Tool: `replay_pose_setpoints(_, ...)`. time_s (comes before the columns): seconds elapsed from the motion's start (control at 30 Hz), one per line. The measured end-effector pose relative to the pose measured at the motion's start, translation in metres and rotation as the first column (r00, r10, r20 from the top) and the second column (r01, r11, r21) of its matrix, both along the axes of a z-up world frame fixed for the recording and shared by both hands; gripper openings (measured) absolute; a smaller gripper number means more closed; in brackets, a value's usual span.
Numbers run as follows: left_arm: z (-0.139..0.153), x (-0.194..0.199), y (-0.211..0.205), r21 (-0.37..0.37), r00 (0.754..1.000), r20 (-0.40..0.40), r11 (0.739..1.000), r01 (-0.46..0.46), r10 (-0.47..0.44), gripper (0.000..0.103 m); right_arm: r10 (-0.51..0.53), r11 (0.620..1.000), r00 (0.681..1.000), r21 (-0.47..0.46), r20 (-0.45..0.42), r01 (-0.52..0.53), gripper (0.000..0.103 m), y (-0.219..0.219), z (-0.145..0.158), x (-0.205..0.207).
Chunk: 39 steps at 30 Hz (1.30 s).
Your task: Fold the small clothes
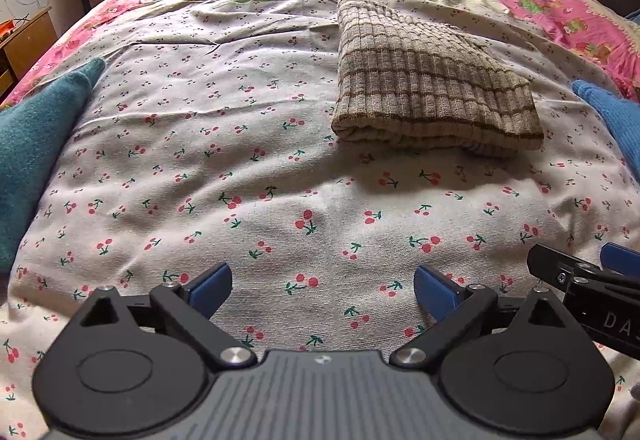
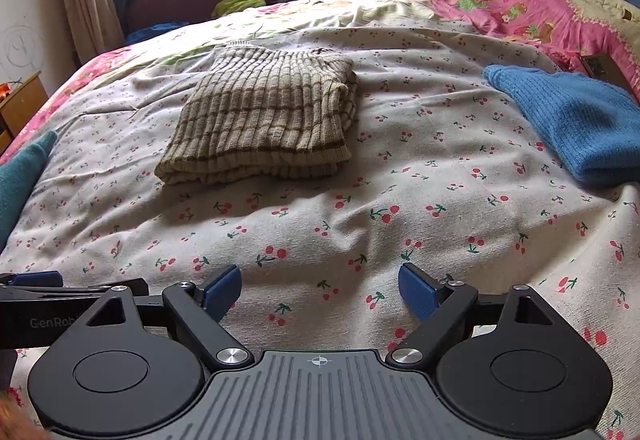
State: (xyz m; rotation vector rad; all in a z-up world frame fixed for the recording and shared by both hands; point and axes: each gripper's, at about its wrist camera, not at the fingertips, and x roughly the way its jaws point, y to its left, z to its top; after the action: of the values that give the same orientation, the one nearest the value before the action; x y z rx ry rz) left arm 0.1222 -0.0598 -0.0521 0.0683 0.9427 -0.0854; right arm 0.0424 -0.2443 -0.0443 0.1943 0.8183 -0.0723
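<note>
A beige knit garment with brown checks lies folded into a thick rectangle on the cherry-print sheet; in the right wrist view the folded garment sits left of centre. My left gripper hovers open over bare sheet, well short of the garment, nothing between its blue pads. My right gripper is open too, empty, above the sheet. The two grippers are side by side: part of the right one shows at the right edge of the left wrist view.
A teal knit garment lies at the left edge of the bed and a blue knit garment at the right. A pink floral quilt covers the far right. A wooden bedside cabinet stands at the left.
</note>
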Motion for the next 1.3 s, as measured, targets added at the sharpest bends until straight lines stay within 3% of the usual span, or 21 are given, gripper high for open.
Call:
replay_pose_setpoints(0.6, -0.0005, -0.0008, 0.0009, -0.012, 1.0, -0.007, 1.0, -0.007, 0.007, 0.103, 0.015, 1.0, 1.0, -0.019, -0.025, -0.016, 0.088, 0.0028, -0.0042, 0.0024)
replay_pose_setpoints(1.3, 0.0009, -0.0029, -0.0016, 0.03, 1.0, -0.001, 0.999, -0.018, 0.018, 0.103, 0.021, 0.999, 0.999, -0.03, -0.029, -0.022, 0.088, 0.005, -0.0056, 0.002)
